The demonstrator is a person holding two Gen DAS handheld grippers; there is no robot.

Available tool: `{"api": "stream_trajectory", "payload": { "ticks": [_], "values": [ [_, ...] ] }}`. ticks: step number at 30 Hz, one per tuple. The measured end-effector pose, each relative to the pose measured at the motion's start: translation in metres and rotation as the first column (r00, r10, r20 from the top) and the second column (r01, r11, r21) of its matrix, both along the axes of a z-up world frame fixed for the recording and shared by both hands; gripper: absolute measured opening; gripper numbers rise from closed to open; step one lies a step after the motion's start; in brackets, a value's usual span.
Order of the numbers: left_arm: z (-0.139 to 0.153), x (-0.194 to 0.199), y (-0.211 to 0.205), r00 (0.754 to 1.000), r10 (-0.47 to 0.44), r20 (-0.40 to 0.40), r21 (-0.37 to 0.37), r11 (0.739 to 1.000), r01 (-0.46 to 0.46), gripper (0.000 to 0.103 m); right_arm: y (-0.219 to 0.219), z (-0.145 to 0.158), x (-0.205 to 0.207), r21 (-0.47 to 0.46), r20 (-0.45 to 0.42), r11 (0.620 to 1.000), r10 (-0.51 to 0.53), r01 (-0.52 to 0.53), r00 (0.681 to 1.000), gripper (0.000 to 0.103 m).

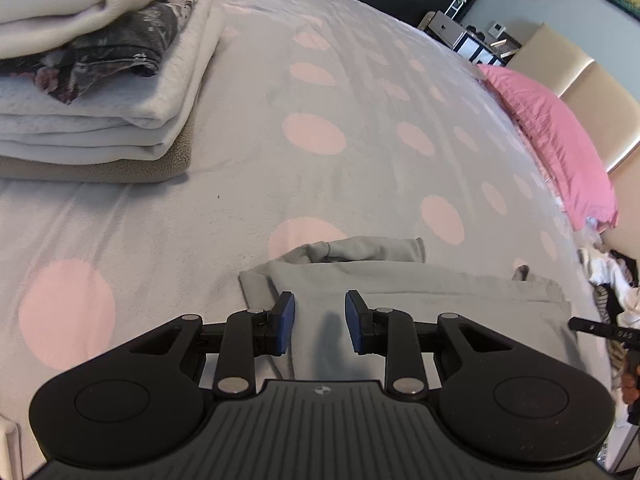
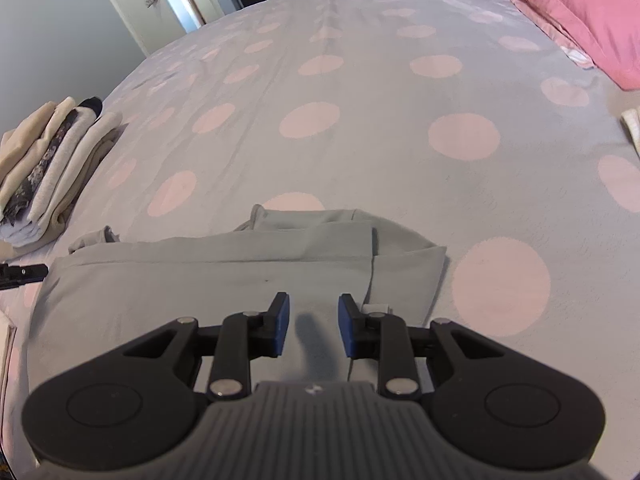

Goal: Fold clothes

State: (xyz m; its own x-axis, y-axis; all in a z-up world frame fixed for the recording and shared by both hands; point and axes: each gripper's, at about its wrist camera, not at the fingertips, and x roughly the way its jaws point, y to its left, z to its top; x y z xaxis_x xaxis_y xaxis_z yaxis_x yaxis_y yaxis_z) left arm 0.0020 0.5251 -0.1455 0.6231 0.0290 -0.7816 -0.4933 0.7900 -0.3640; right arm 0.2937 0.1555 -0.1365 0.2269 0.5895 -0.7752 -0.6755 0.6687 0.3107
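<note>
A light grey garment (image 1: 420,292) lies flat on the bed, partly folded, with a sleeve bunched at its far edge. My left gripper (image 1: 320,306) hovers open over the garment's left part, nothing between its blue pads. In the right wrist view the same grey garment (image 2: 224,276) spreads under my right gripper (image 2: 310,308), which is open above its right part near a small white label (image 2: 378,308). The tip of the right gripper (image 1: 600,330) shows at the right edge of the left view; the left gripper's tip (image 2: 22,274) shows at the left edge of the right view.
A stack of folded clothes (image 1: 100,80) sits on the bed at the far left, also seen as the stack (image 2: 52,164). The bedspread (image 2: 360,140) is grey with pink dots. A pink pillow (image 1: 560,140) lies at the right. A heap of loose clothes (image 1: 612,280) sits by the bed's right edge.
</note>
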Motion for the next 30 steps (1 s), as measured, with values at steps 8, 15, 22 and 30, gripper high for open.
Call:
{"api": "stream_trajectory", "payload": {
  "ticks": [8,15,22,30],
  "values": [
    [-0.013,0.003,0.004,0.999,0.045,-0.028,0.013,0.999,-0.045,0.025,0.003,0.002,0.021,0.027,-0.023,0.998,-0.064,0.065,0.998,0.03],
    [-0.001,0.0,-0.005,0.997,0.08,0.002,0.084,0.993,-0.08,0.003,0.006,0.004,0.023,0.069,-0.012,0.995,-0.077,0.078,0.997,0.001],
    [0.009,-0.001,-0.009,0.997,0.073,-0.01,0.125,0.99,-0.071,0.003,0.002,0.01,0.023,0.075,0.011,0.992,-0.102,0.101,0.995,0.006],
    [-0.002,0.01,-0.013,0.996,0.07,-0.06,0.124,0.99,-0.062,0.003,0.0,-0.013,0.042,0.029,-0.059,0.986,-0.165,0.167,0.985,0.03]
  ]
}}
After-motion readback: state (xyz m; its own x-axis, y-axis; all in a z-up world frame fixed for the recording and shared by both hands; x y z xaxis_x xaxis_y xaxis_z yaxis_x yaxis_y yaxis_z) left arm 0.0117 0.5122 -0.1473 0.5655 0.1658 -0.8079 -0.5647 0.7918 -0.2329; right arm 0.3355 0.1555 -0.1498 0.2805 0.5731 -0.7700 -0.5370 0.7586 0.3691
